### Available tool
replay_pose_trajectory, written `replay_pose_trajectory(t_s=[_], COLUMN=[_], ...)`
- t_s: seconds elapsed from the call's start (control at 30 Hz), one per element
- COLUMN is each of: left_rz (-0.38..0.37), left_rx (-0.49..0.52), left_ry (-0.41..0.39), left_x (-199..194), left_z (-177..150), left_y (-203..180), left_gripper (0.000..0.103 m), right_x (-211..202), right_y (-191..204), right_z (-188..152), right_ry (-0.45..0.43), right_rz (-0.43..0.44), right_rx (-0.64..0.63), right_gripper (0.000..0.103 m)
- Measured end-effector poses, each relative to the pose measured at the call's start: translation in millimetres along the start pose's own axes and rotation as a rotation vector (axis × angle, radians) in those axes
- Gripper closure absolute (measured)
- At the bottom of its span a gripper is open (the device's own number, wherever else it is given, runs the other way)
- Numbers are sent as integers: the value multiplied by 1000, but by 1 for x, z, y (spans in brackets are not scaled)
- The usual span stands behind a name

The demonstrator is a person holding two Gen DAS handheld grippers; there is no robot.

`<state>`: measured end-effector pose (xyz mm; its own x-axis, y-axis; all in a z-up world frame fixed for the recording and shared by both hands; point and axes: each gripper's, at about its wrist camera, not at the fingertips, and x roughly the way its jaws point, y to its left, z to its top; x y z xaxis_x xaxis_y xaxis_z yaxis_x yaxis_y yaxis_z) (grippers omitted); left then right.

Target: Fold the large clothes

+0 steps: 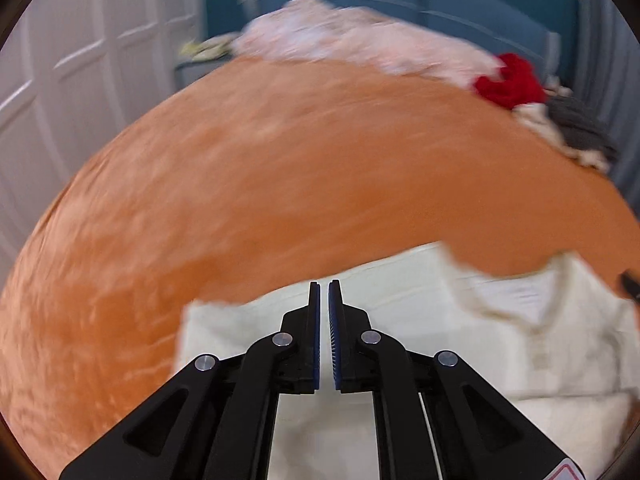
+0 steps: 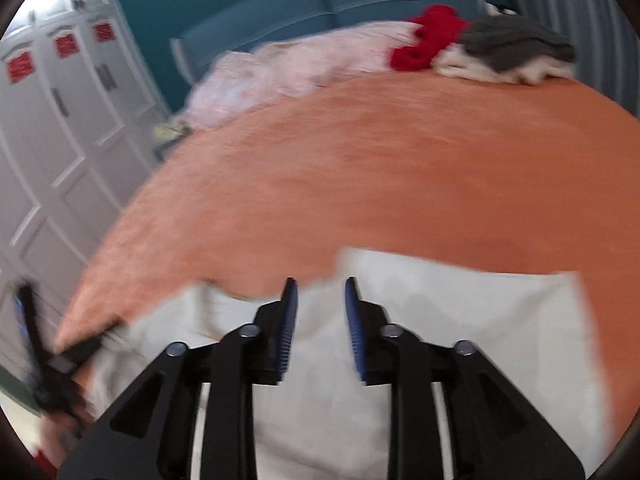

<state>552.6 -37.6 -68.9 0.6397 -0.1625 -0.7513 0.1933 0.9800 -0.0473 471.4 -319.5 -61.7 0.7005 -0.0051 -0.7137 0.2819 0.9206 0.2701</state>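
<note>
The cream garment lies flat on the near end of the orange bedspread, and only the left wrist view shows its collar and buttoned placket, off to the right of the left gripper; that gripper hovers over the cloth with its blue pads drawn almost together, a thin gap between them and nothing pinched. The right wrist view shows the same cloth as a plain pale panel, with the right gripper spread wide above it and holding nothing. Only this view catches the other gripper, a dark smear at the garment's left edge. Beyond the garment, at the far end of the bedspread, sit a pink heap, a red piece and a grey and white pile. Both views are motion-blurred, and the garment's near hem is cut off behind the gripper bodies
</note>
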Motion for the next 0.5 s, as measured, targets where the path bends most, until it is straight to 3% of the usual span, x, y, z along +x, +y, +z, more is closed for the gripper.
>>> replay_pose_trajectory(t_s=[0.07, 0.13, 0.17, 0.23, 0.37, 0.5], left_rz=[-103, -191, -257, -314, -328, -339], left_rx=[28, 29, 31, 56, 82, 77], left_ry=[26, 65, 100, 154, 255, 305], left_x=[-5, 0, 8, 25, 64, 89], left_z=[13, 19, 22, 22, 20, 17], left_y=[-41, -78, -105, -142, -185, -202], left_gripper=[85, 64, 62, 57, 51, 51], right_x=[2, 8, 12, 17, 21, 28], right_y=[-30, -51, -58, -67, -80, -85], right_z=[-1, -3, -3, -4, -3, -6], right_ry=[36, 68, 82, 100, 110, 114], right_rz=[-34, -15, 5, 24, 52, 74], right_rx=[30, 97, 136, 179, 208, 212], right_gripper=[77, 78, 78, 78, 78, 78])
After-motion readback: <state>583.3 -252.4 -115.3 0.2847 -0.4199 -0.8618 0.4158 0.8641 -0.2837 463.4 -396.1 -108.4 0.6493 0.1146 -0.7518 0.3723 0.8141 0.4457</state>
